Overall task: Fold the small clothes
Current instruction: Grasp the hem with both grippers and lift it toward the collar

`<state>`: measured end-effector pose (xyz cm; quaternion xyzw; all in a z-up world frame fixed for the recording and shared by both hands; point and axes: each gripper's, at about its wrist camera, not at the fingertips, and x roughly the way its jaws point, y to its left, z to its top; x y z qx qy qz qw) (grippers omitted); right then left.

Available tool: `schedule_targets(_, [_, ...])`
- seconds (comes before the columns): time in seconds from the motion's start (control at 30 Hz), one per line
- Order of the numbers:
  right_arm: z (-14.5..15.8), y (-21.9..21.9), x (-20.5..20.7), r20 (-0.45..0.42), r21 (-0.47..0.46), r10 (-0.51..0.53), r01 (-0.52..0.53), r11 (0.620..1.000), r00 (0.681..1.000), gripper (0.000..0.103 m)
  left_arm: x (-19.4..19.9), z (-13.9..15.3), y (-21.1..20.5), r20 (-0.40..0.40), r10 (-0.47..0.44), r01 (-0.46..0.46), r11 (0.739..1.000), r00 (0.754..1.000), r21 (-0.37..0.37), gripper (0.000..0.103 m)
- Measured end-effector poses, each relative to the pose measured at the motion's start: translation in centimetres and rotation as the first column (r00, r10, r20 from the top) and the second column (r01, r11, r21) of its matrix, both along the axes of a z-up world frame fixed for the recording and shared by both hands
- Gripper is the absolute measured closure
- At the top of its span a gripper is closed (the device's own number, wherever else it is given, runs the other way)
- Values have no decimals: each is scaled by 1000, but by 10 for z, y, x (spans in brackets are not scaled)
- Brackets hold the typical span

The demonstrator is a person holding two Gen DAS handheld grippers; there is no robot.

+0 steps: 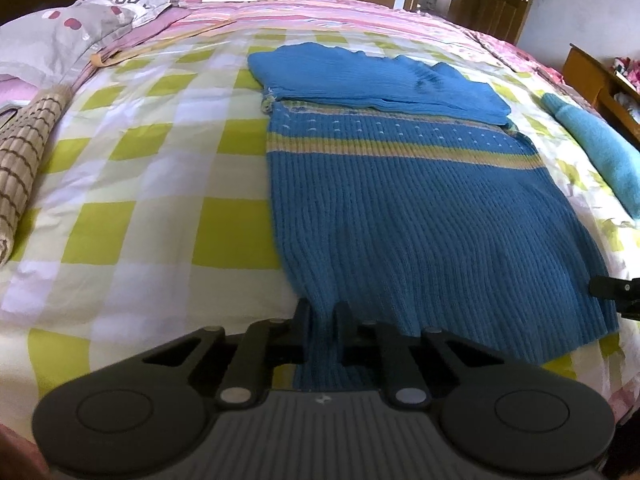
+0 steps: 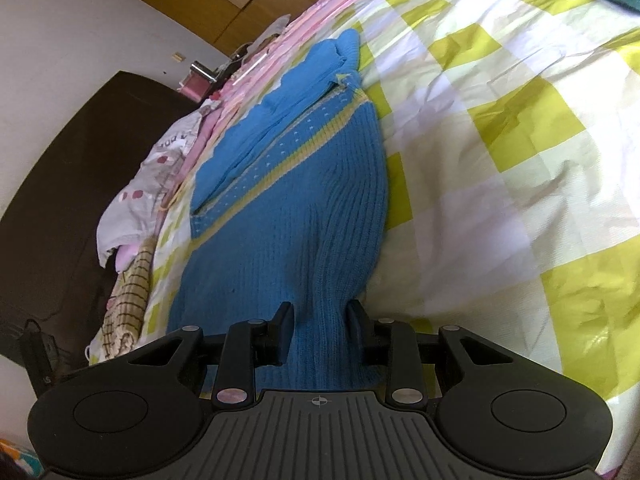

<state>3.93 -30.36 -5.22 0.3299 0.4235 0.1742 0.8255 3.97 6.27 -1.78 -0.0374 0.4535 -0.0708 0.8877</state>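
A blue ribbed knit sweater [image 1: 420,208] with a yellow stripe lies flat on the green-and-white checked bed sheet [image 1: 160,200]. Its sleeves are folded across the far end. In the left wrist view my left gripper [image 1: 324,314] is shut on the near hem at the sweater's left corner, with the knit pinched between the narrow fingers. In the right wrist view the same sweater [image 2: 288,200] runs away from my right gripper [image 2: 320,316]. Its fingers stand apart astride the near hem, and a raised fold of knit fills the gap. A black part of the right gripper [image 1: 612,290] shows at the sweater's right edge.
A rolled teal garment [image 1: 592,148] lies on the sheet right of the sweater. A grey pillow [image 1: 68,28] and a rolled woven mat [image 1: 28,152] sit at the left. A wooden cabinet [image 1: 592,76] stands beyond the bed's right side. A dark headboard [image 2: 80,168] borders the bed.
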Motion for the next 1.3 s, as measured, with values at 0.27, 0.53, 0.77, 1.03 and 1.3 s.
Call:
schedule_targets(0.27, [-1,1,2,2,0,-3,3,1000,1000,73,1,-1,3,6,-16,16,1000,1000,-20,85])
schedule_targets(0.53, [0,1,5,-12,42,-13,13,999,1000,88,5,7,13,21,-8,11,990,1000,-142,88])
schedule_targets(0.77, [22,5,21,60,172,-41,30,985,997,90,30,24,35,64,57,-33,943,996,-333,88])
schedule_targets(1.03, [54,9,71,143,267,-87,47,962,986,90,77,41,54,146,108,-27,882,983,-471,89])
schedule_targets(1.3, [68,14,129,184,275,-125,71,959,975,90,123,43,59,187,129,-22,873,974,-488,89])
